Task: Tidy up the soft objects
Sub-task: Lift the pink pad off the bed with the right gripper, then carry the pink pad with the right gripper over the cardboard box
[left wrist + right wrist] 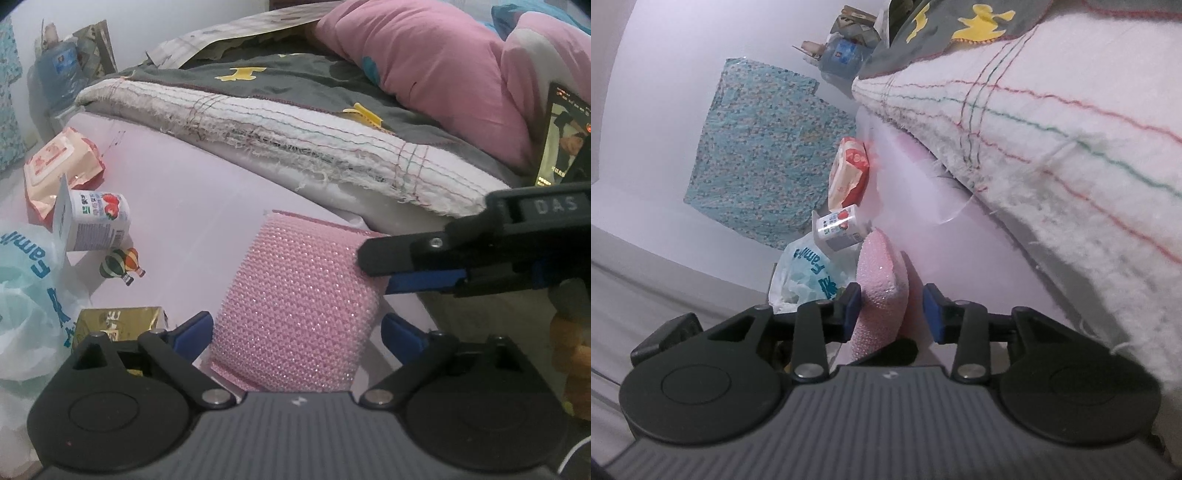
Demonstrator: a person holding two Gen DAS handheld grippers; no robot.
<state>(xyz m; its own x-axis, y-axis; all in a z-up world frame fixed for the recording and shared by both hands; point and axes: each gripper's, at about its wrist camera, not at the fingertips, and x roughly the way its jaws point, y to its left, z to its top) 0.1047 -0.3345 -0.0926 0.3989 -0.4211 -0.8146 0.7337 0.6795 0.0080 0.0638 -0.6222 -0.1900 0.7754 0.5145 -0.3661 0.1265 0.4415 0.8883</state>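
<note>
- Pink sponge (295, 314) stands on edge on the bed (177, 206), between both grippers.
- Left gripper (297, 332): fingers open, straddling it, no grip.
- Right gripper (891, 308): open around its edge; shut unevenly and it topples toward the yogurt cup (98, 221).

Pale lilac bed sheet (192, 206) carries: pink knitted sponge pad (295, 314), frayed white striped blanket (295, 147), strawberry milk carton (96, 221), peach wet-wipes pack (59, 162), white-teal plastic bag (26, 295), gold foil packet (118, 321).
</note>
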